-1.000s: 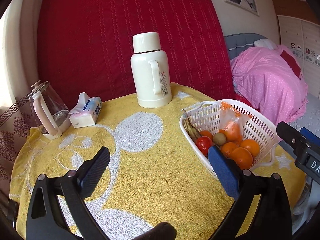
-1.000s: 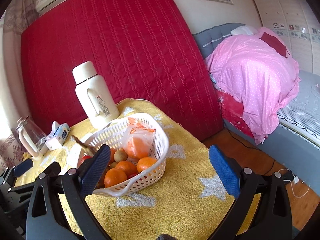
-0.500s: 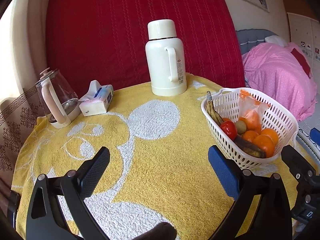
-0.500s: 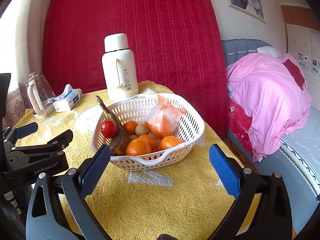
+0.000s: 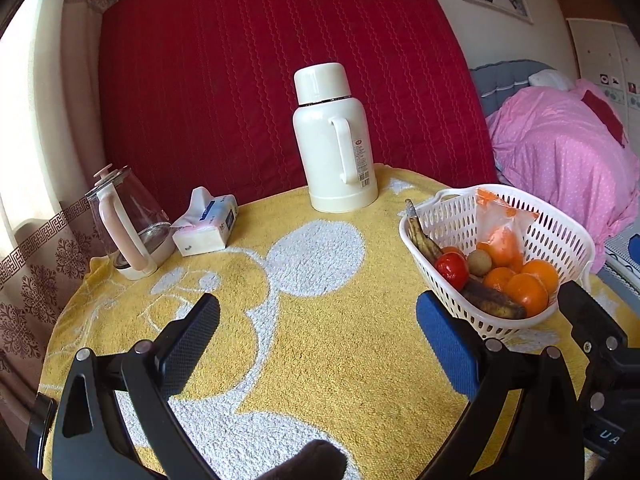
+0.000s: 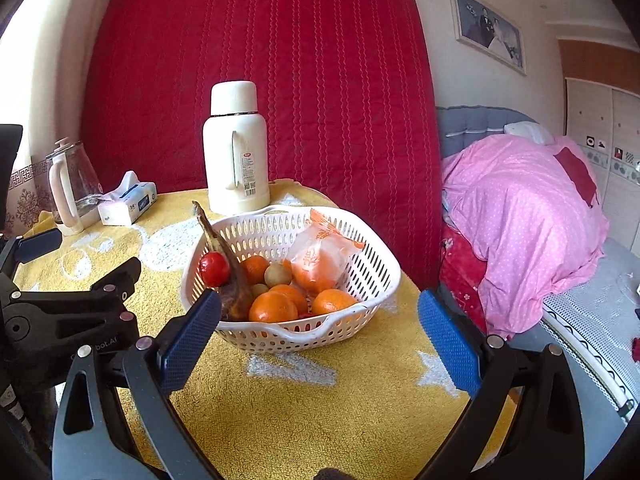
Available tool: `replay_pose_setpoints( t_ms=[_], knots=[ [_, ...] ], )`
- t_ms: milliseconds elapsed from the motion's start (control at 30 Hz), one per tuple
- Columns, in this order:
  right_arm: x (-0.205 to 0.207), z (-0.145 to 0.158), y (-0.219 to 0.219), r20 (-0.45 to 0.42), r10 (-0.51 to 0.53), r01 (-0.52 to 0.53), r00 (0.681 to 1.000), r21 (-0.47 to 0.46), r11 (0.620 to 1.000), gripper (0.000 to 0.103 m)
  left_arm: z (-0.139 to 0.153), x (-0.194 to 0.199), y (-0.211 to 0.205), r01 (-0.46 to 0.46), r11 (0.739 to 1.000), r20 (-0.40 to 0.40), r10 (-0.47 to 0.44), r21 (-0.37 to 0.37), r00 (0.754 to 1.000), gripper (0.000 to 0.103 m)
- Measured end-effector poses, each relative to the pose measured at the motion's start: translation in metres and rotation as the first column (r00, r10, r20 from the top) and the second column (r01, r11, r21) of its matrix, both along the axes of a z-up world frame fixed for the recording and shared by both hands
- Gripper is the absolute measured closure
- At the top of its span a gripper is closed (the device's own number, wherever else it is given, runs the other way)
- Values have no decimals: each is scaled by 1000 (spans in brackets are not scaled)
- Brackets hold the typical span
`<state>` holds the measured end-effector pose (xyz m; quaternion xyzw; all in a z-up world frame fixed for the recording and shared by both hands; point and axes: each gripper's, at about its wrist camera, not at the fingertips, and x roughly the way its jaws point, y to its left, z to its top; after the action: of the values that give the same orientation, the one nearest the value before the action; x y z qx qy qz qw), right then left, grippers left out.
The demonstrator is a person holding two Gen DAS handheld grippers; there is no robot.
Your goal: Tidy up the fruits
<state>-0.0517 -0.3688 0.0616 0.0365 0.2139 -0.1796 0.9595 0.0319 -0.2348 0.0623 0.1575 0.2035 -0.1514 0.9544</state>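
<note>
**Fruit basket on a yellow-towelled table**

A yellow towel with white patterns covers the table. The white fruit basket sits near its right edge, holding oranges, a tomato and a dark banana. Behind stand a cream thermos, tissue pack and glass kettle. A red quilt hangs behind; a pink-covered bed lies right. The left gripper and right gripper both hang spread, grasping nothing.

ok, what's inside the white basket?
White basket holds loose oranges, a bagged orange, a red tomato, a kiwi and a browned banana. Anything beneath the pile is hidden.
</note>
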Motion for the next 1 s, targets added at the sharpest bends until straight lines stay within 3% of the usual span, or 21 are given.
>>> replay_pose_setpoints(
  t_ms=[1000],
  knots=[
    [3, -1, -1, -10, -5, 5, 1000, 2, 1000, 3, -2, -3, -3, -9, 1000, 25, 8, 22, 1000, 5]
  ],
)
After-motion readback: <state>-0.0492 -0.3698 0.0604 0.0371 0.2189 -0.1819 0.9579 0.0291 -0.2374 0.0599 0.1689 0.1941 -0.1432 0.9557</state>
